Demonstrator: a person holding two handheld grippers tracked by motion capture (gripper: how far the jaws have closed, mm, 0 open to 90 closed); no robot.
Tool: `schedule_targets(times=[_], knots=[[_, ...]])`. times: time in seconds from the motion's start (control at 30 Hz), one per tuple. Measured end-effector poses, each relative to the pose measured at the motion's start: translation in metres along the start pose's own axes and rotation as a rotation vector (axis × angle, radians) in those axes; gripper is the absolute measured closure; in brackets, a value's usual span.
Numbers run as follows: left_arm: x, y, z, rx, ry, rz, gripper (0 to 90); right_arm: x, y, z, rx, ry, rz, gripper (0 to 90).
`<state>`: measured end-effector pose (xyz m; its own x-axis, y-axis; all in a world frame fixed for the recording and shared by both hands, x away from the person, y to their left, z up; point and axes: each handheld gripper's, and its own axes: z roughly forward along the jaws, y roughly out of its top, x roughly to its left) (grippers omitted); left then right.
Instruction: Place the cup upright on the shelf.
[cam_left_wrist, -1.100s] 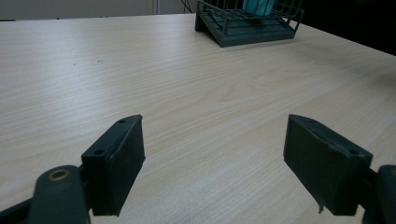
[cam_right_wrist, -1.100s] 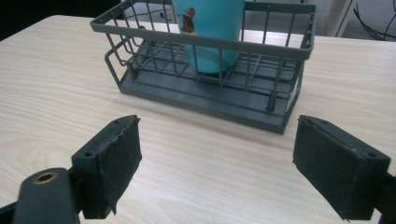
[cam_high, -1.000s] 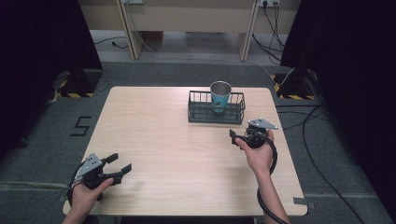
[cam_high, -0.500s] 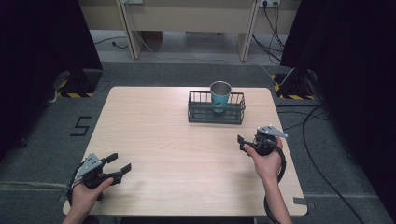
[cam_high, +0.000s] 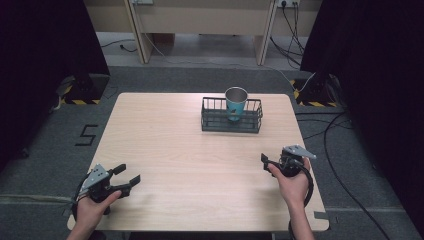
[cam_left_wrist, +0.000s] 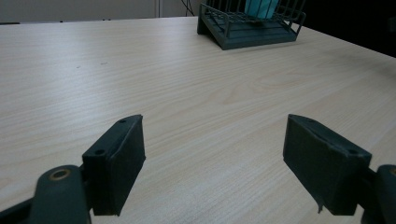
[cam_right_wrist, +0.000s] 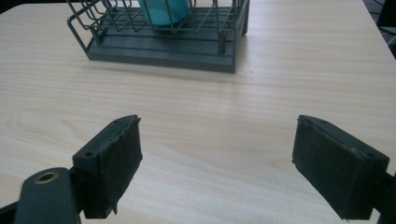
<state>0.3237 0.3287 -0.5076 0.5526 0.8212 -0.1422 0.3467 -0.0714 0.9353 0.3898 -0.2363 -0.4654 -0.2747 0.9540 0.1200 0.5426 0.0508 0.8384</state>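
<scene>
Teal with a bare metal rim, the upright cup (cam_high: 236, 102) stands inside the dark wire basket (cam_high: 231, 116) at the far right of the pale wooden worktop (cam_high: 190, 165). The right gripper (cam_high: 274, 165) sits nearer to it, almost straight in front, fingers (cam_right_wrist: 109, 165) spread wide and empty, pointing at the basket. The left gripper (cam_high: 127, 176), equally wide and empty, waits well apart at the near left corner.
</scene>
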Motion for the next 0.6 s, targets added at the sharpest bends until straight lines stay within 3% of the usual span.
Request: schedule_targets(times=[0.6], knots=[[0.0, 0.0, 0.0, 0.002, 0.0, 0.002, 20.3, -0.014, -0.049, -0.018, -0.034, -0.032, 0.041, 18.3]])
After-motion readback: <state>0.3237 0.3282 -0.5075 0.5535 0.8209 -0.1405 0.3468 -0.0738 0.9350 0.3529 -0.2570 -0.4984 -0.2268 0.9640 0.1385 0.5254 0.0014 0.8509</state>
